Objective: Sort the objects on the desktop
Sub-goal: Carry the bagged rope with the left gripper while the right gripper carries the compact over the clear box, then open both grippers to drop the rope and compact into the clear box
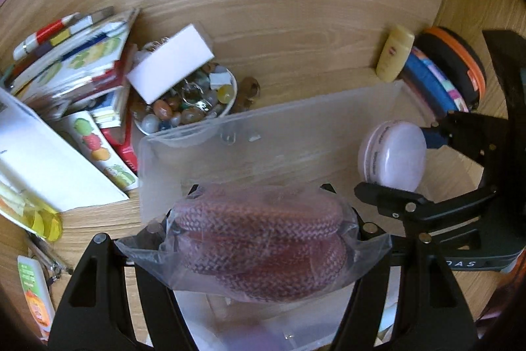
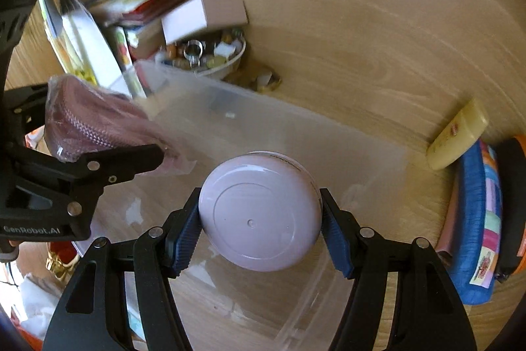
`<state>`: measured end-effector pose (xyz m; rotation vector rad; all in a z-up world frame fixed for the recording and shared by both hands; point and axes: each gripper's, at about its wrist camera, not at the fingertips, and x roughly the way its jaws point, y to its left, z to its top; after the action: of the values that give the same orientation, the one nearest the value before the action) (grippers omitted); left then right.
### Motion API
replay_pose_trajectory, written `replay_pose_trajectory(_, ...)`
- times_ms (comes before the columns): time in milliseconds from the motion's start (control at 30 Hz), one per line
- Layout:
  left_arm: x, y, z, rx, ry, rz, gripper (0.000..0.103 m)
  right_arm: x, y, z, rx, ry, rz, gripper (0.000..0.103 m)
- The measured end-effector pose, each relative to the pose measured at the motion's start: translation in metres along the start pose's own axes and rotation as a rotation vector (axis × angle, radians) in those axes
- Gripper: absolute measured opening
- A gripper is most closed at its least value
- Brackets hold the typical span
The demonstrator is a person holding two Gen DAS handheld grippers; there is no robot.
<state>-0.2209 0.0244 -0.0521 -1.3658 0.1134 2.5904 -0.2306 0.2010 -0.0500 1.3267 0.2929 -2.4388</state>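
Note:
My left gripper (image 1: pixel 259 239) is shut on a clear plastic bag holding a coiled red braided cord (image 1: pixel 259 245), held above the clear plastic bin (image 1: pixel 328 107). The bag also shows in the right wrist view (image 2: pixel 98 124). My right gripper (image 2: pixel 261 219) is shut on a round pale-pink case (image 2: pixel 259 213), held over the same bin (image 2: pixel 296 127). The case also shows in the left wrist view (image 1: pixel 393 155), to the right of the bag.
A bowl of marbles and keyrings (image 1: pixel 190 104) with a white box (image 1: pixel 171 61) on top stands behind the bin. Books and packets (image 1: pixel 75 61) pile at the left. A yellow bottle (image 1: pixel 394 53), blue pouch (image 2: pixel 476 219) and orange-rimmed case (image 1: pixel 460 68) lie at the right.

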Motion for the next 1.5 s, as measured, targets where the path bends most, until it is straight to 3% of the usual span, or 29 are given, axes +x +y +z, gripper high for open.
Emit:
replay_pose_trajectory(367,0.016,-0.003,-0.002,0.015,0.037,0.034,0.069,0.014,0.011,0.003,-0.079,0.102,-0.061,0.063)
replay_pose_trajectory(667,0.015,-0.010,-0.008,0.042,0.041,0.047,0.074,0.012,0.021,0.003,-0.143,0.105,-0.110,0.063)
replay_pose_trajectory(900,0.002,-0.008,-0.009,0.044,0.028,0.051,0.080,-0.001,0.021,0.005,-0.148,0.072,-0.136,0.068)
replay_pose_trajectory(1033,-0.015,-0.007,-0.009,0.036,-0.009,0.035,0.091,-0.024,0.012,0.007,-0.124,0.028,-0.131,0.068)
replay_pose_trajectory(1200,-0.042,-0.015,-0.010,0.057,-0.073,0.039,0.092,-0.060,0.008,0.022,-0.059,-0.048,-0.114,0.079)
replay_pose_trajectory(1500,-0.099,-0.015,-0.019,0.060,-0.189,0.053,0.096,-0.113,0.003,-0.001,0.030,-0.197,-0.104,0.083)
